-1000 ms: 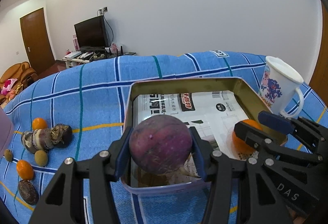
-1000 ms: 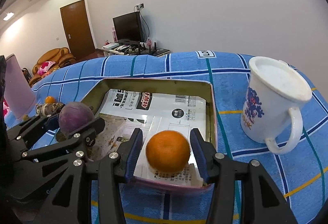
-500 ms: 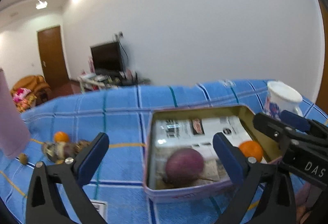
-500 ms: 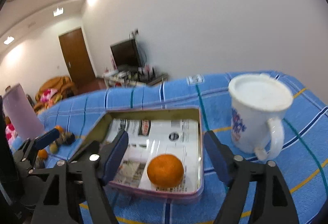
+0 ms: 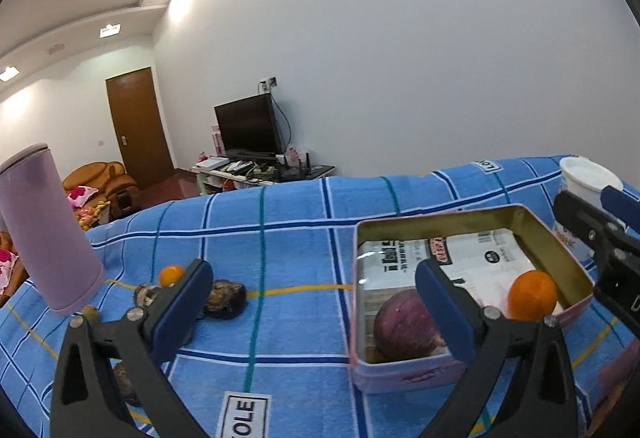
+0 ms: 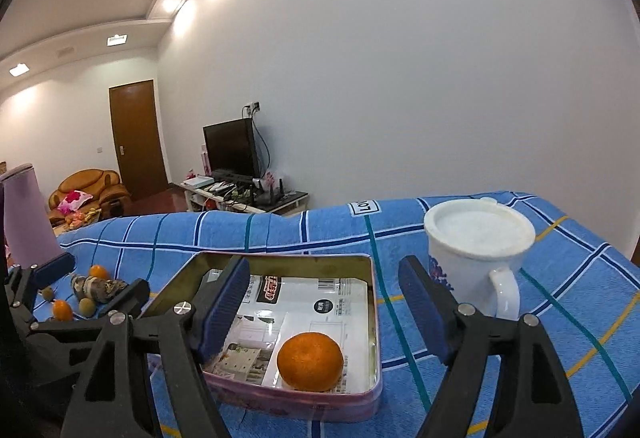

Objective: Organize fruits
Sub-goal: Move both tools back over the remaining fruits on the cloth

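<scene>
An open metal tin (image 5: 436, 222) lined with printed paper sits on the blue checked cloth. A round purple fruit (image 5: 404, 326) lies in its near left corner and an orange (image 5: 532, 296) in its near right corner. My left gripper (image 5: 312, 278) is open and empty, held just short of the tin, with its right finger in front of the purple fruit. In the right wrist view my right gripper (image 6: 322, 278) is also open and empty, above and behind the orange (image 6: 310, 360). Its left finger hides the purple fruit there.
A white lidded mug (image 6: 476, 250) stands right of the tin (image 6: 280, 258). A tall lilac tumbler (image 5: 48, 230) stands at the far left. Several loose fruits lie between them: a small orange (image 5: 171, 274), a dark brown fruit (image 5: 226, 298) and small greenish ones (image 6: 86, 305).
Both grippers opened and let go: the purple fruit and the orange now lie in the tin. Both grippers drew back a little and tilted upward.
</scene>
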{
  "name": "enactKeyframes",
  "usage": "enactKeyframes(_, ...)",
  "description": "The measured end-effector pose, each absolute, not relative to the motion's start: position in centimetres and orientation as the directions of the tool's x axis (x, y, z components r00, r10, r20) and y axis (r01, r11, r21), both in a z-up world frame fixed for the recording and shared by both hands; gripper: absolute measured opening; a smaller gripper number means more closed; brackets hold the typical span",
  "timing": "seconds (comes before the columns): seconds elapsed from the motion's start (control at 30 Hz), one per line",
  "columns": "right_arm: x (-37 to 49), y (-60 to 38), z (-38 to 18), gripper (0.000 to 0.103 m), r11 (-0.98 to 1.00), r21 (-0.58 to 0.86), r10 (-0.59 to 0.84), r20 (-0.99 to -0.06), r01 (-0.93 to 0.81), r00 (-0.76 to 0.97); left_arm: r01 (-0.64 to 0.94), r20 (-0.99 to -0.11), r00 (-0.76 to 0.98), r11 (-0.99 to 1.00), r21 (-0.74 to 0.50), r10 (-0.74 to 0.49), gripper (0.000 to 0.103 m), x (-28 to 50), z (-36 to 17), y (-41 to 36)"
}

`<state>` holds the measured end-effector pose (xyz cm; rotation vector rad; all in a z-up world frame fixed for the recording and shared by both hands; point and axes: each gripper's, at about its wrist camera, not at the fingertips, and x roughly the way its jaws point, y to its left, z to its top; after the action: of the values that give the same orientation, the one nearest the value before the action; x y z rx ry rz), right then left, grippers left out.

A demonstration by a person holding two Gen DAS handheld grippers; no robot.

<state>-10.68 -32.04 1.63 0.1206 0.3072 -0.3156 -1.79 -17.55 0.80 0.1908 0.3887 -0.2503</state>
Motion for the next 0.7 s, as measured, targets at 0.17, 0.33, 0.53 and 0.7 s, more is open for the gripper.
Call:
enactKeyframes(0.17, -11.1, -31.6, 1.8, 0.078, 0.940, 0.063, -0.304, -0.293, 0.336, 0.906, 0.272, -0.388, 0.899, 0.952, 0.136, -0.202, 0.103, -2.3, 0.8, -16.8)
enactKeyframes(0.33, -11.3, -31.0, 1.7, 0.078, 0.939, 0.078, -0.300, -0.292, 0.336, 0.908, 0.260, -0.404, 0.894, 0.959, 0.116, -0.193, 0.103, -2.5, 0.7, -15.7)
enactKeyframes(0.53, -11.2, -29.9, 1.8, 0.078, 0.938, 0.040, -0.319, -0.284, 0.344, 0.904, 0.233, -0.432, 0.884, 0.969, 0.078, -0.178, 0.103, -2.1, 0.5, -13.8)
enactKeyframes(0.7, -10.9, -28.6, 1.7, 0.078, 0.942, 0.009, -0.317, -0.293, 0.335, 0.902, 0.221, -0.441, 0.882, 0.973, 0.071, -0.168, 0.103, -2.3, 0.4, -12.3)
